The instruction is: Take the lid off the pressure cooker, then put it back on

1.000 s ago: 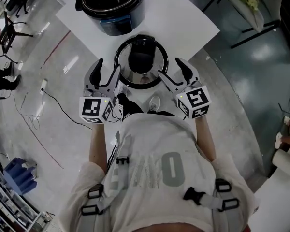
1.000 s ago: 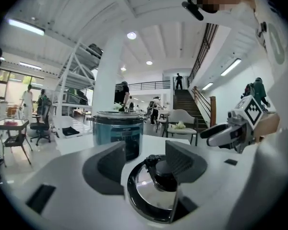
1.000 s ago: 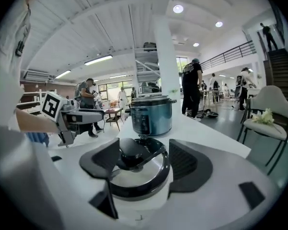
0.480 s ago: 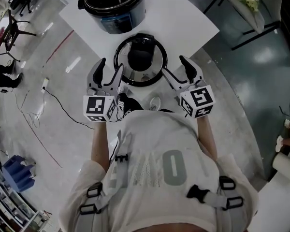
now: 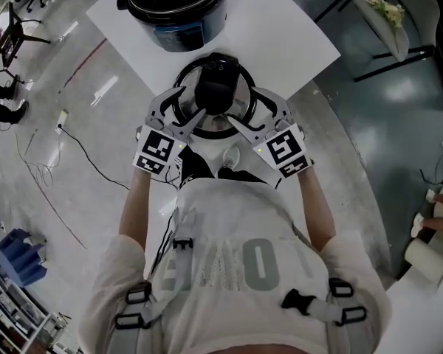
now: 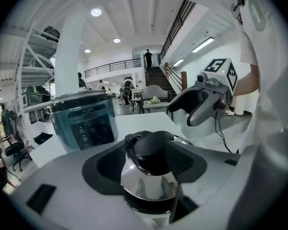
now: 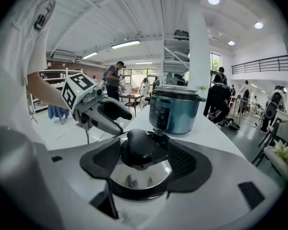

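**Lid flat on the counter, both grippers open round its knob**

The white counter lies cornerwise over a glossy grey floor. The open cooker stands at its far side. The lid lies flat just near of it, towards the near corner. The left gripper and right gripper each have their jaws apart on either side of the lid's black knob, gripping nothing. A cable trails over the floor at left, and a chair stands far right. The gripper views show a tall hall with a white column, a staircase, a railed gallery and people beyond.
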